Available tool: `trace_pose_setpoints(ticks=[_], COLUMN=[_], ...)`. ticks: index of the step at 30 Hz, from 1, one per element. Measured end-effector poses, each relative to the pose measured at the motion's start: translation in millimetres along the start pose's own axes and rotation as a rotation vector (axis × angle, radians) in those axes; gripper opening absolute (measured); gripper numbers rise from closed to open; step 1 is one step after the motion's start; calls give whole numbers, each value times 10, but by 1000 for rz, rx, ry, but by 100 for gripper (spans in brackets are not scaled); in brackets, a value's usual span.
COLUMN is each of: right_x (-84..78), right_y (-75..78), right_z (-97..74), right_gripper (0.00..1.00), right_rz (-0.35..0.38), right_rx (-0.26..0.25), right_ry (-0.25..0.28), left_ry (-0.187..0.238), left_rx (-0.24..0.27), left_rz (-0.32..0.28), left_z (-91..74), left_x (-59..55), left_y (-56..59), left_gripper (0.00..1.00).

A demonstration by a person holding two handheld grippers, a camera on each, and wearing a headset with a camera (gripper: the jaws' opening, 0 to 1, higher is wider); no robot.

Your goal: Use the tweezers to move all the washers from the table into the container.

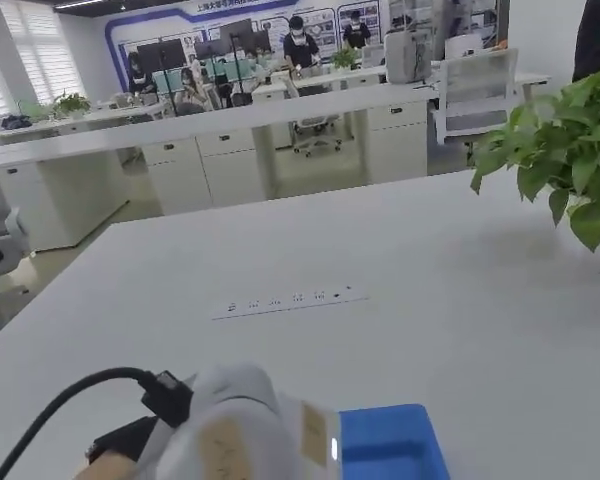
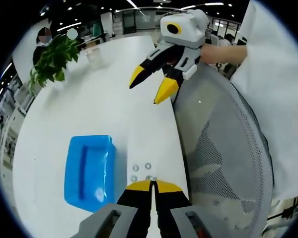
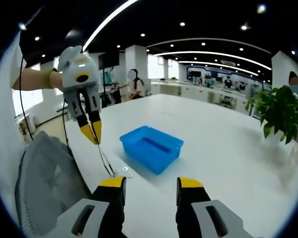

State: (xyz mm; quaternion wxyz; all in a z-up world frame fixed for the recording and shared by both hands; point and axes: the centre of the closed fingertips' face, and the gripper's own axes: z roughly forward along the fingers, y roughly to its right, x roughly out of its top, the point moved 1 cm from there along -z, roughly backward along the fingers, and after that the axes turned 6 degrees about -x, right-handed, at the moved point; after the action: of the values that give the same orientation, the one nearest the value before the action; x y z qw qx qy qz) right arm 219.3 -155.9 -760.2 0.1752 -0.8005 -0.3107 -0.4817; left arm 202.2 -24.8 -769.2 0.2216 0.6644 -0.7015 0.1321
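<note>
Left tool (image 3: 91, 133) is clamped on the tweezers (image 3: 103, 157), jaws pressed together on the upper end. Right tool (image 3: 151, 182) is spread wide and holds nothing. It hovers low over the near edge of the table (image 3: 223, 148) and is out of the job for now.

Washers (image 3: 123, 171): a small cluster lying flat on the table near that edge, about four by my count in the left gripper view. I see none in the container (image 3: 151, 148), though its near wall hides part of the floor.

Key geometry:
- The tweezers' long axis runs from the left tool straight down to the cluster, with the tips right at the washers. I can't tell whether they touch or pinch one; it's too thin to resolve.
- The container is a blue open bin just beside the washers, on the side away from the table edge. In the left gripper view it sits left of the cluster.
- So my read is that each transfer is a short sideways hop over the near wall, with no reach needed.

Left is clearly the working side, since it has the tweezers and is on target.

Risk: the washers are thin, flat and close to the edge, with a mesh chair (image 2: 223, 148) right there. A slipped pinch could flick one off the table.
</note>
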Motion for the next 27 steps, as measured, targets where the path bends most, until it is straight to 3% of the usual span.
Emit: trace_pose_setpoints(ticks=[9, 16, 23, 27], right_x=[30, -31, -100, -115], right_y=[-441, -744, -943, -1034], right_z=[378, 591, 778, 854], right_gripper=[36, 35, 29, 24], right_rz=[-57, -187, -295, -334], right_rx=[188, 328, 447, 483], right_ry=[-16, -64, -92, -101], left_ry=[0, -2, -15, -21], left_rx=[2, 0, 0, 4], left_rz=[0, 7, 2, 1], left_z=[18, 28, 28, 28], left_x=[16, 32, 32, 36], left_y=[-25, -25, -26, -22], left_gripper=[0, 0, 0, 0])
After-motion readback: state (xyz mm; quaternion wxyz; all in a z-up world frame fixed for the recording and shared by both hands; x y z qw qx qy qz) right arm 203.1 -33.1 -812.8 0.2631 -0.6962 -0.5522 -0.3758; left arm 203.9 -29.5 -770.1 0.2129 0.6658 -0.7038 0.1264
